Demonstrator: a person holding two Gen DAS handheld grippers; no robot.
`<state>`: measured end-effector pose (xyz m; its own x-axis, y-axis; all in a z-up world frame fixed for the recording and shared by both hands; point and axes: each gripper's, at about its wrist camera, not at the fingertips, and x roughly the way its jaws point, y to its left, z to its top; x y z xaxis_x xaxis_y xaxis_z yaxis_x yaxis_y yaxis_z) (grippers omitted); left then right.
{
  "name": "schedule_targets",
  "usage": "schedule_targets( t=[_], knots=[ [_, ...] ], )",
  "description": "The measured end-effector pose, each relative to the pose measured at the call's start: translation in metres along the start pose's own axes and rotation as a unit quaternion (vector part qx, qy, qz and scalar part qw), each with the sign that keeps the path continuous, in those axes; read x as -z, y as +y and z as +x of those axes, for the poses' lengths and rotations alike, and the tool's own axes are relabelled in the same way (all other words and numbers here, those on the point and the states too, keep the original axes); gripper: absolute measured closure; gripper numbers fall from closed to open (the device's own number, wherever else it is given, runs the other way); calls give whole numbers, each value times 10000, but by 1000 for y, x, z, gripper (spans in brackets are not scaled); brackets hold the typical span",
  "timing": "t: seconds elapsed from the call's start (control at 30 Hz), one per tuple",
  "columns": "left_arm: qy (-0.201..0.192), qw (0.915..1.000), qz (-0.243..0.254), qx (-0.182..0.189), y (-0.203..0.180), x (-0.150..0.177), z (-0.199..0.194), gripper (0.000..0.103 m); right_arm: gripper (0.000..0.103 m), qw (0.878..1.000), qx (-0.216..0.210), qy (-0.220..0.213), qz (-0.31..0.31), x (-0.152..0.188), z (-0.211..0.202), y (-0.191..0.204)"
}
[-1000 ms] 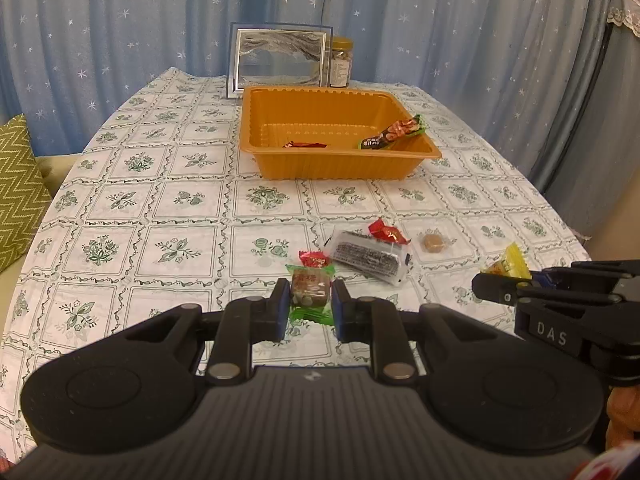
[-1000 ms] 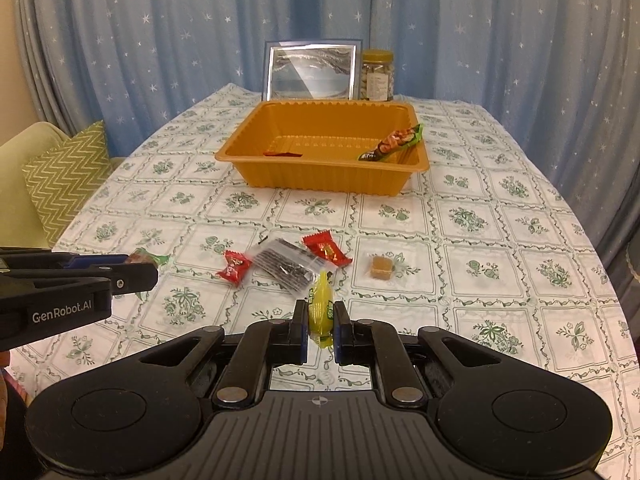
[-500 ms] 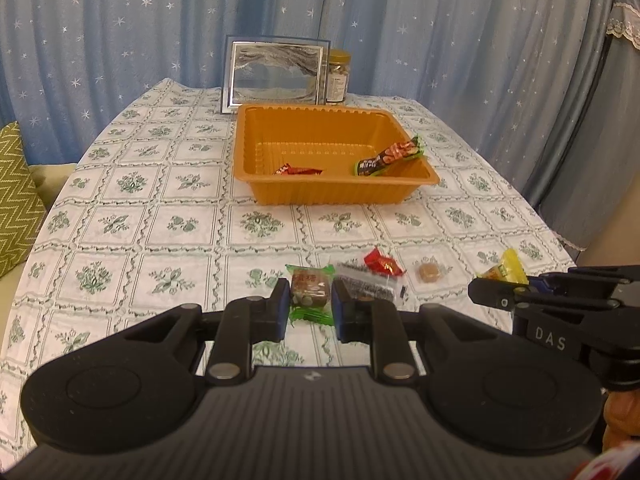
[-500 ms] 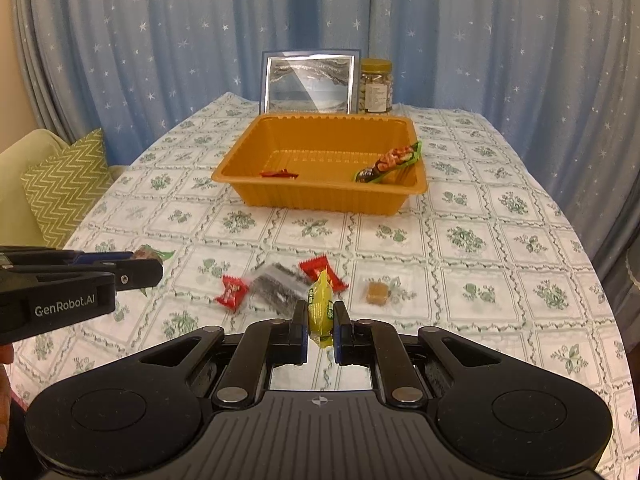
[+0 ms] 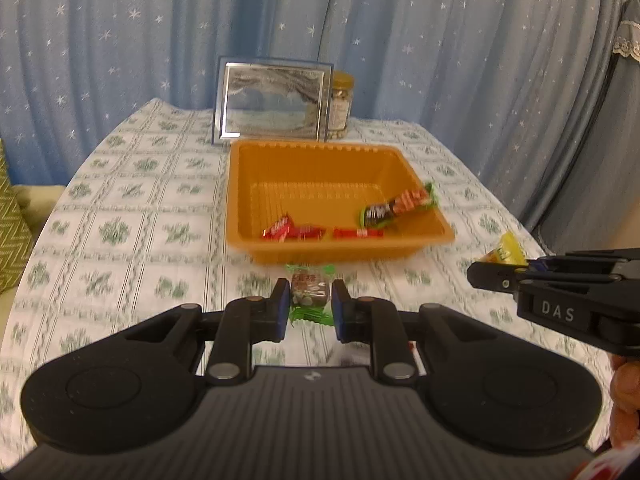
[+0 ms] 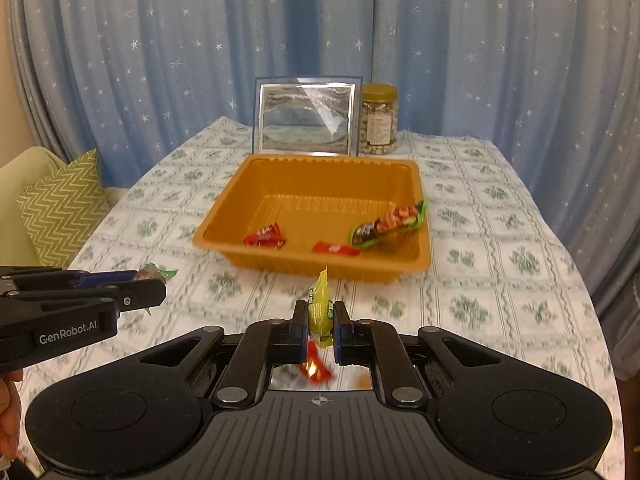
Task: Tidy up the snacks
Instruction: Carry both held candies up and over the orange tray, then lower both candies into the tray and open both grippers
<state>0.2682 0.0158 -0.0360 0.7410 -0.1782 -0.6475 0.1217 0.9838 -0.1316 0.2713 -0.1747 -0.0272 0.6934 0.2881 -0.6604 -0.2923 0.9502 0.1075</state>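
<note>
Two snacks clenched: my left gripper (image 5: 307,305) grasps the brown candy (image 5: 309,289), my right gripper (image 6: 321,329) the yellow packet (image 6: 320,307), both probably just short of the orange tray (image 6: 408,270); next, carry over and release.

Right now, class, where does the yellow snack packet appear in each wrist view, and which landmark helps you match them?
Left wrist view: the yellow snack packet is at the right edge, pinched in the right gripper.
Right wrist view: yellow snack packet low at centre, clamped in the right gripper.
Shared landmark: the orange tray beyond it.
</note>
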Motion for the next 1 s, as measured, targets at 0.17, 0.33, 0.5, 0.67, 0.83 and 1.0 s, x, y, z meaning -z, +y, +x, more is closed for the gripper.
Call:
schedule_targets(
  t=[0.17, 0.33, 0.5, 0.67, 0.83, 1.0],
  knots=[
    [-56, 10000, 38, 47, 4, -29, 23, 83, 91, 10000, -4, -9, 36, -29, 22, -13],
    [-66, 9999, 57, 82, 8, -51, 50, 83, 91, 10000, -18, -34, 40, -56, 45, -22],
    [-37, 9999, 92, 37, 12, -67, 76, 83, 91, 10000, -49, -17, 14, -75, 68, -26],
    [5, 9998, 196, -1, 13, -77, 97, 83, 91, 9999, -85, 79, 109, -85, 90, -31],
    [102, 9998, 170, -9, 19, -83, 118, 83, 91, 9998, -63, 131, 133, -89, 105, -34],
    [159, 9997, 202, 29, 20, -85, 130, 83, 91, 9997, -51, 163, 182, -90, 115, -37]
  ],
)
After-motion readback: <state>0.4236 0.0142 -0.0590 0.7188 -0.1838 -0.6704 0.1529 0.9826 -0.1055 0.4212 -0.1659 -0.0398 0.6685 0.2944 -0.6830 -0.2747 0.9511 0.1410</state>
